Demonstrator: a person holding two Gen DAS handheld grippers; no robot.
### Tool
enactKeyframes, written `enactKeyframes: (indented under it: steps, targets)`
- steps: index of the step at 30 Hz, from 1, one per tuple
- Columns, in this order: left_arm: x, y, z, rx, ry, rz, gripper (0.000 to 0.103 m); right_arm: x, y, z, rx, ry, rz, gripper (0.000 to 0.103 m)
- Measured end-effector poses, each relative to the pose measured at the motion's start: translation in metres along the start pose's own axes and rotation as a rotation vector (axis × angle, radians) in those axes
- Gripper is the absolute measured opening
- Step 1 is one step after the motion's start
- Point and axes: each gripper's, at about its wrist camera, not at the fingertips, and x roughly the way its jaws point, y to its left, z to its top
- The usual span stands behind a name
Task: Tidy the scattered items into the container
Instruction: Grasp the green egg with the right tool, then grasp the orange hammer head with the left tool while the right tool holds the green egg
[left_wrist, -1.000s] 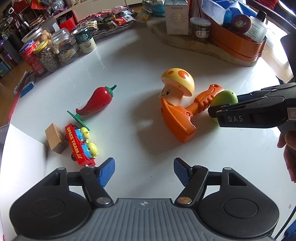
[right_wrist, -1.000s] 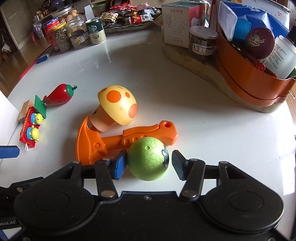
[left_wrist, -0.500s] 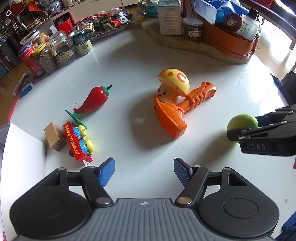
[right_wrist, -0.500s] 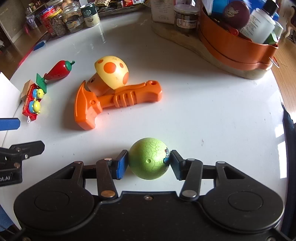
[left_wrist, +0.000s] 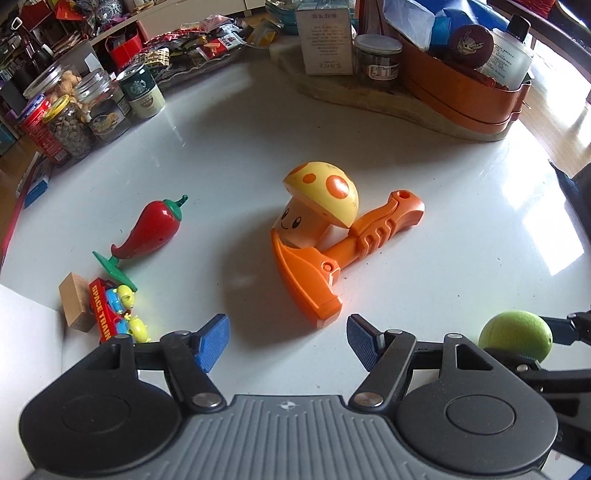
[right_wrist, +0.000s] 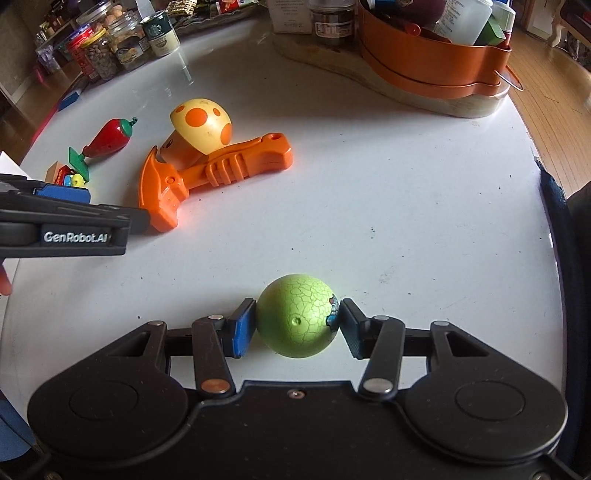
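Note:
My right gripper (right_wrist: 297, 325) is shut on a cracked green egg toy (right_wrist: 297, 319), held above the white table; the egg also shows at the right of the left wrist view (left_wrist: 515, 334). My left gripper (left_wrist: 288, 341) is open and empty, near the blade end of an orange toy axe (left_wrist: 314, 280). A yellow mushroom toy (left_wrist: 317, 203) leans on the axe. A red chili toy (left_wrist: 151, 230), a green flat piece (left_wrist: 114, 269), a red toy train (left_wrist: 110, 314) and a wooden block (left_wrist: 74, 304) lie to the left. A white container edge (left_wrist: 26, 332) shows at far left.
Jars and cans (left_wrist: 85, 118) stand at the back left. A wooden board with a box, a jar and an orange tub (left_wrist: 461, 92) of bottles stands at the back right. Snack packets (left_wrist: 199, 44) lie along the far edge. The table edge (right_wrist: 546, 206) runs at the right.
My right gripper has pulled back from the axe with the green egg in it, toward the near right. My left gripper has edged closer to the axe.

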Motion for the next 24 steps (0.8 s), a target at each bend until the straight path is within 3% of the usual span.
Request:
enactKeyframes:
  steps: [6,14,20,22,24]
  targets:
    - [0.016,-0.004,0.013,-0.061,0.021,-0.036,0.071,-0.001,0.0,-0.001,-0.002,0.0,0.021,0.05]
    - [0.03,-0.014,0.016,-0.066,0.033,-0.023,0.069,-0.003,-0.003,0.0,0.0,-0.005,0.032,0.05]
    - [0.038,-0.019,0.016,-0.065,0.057,-0.025,0.052,-0.002,-0.005,0.0,0.0,-0.004,0.028,0.05]
    - [0.04,-0.019,0.015,-0.056,0.061,-0.013,0.037,-0.003,-0.003,0.0,-0.003,-0.006,0.028,0.05]
    - [0.04,-0.016,0.013,-0.061,0.066,-0.026,0.033,-0.003,-0.002,0.0,-0.007,-0.007,0.03,0.05]
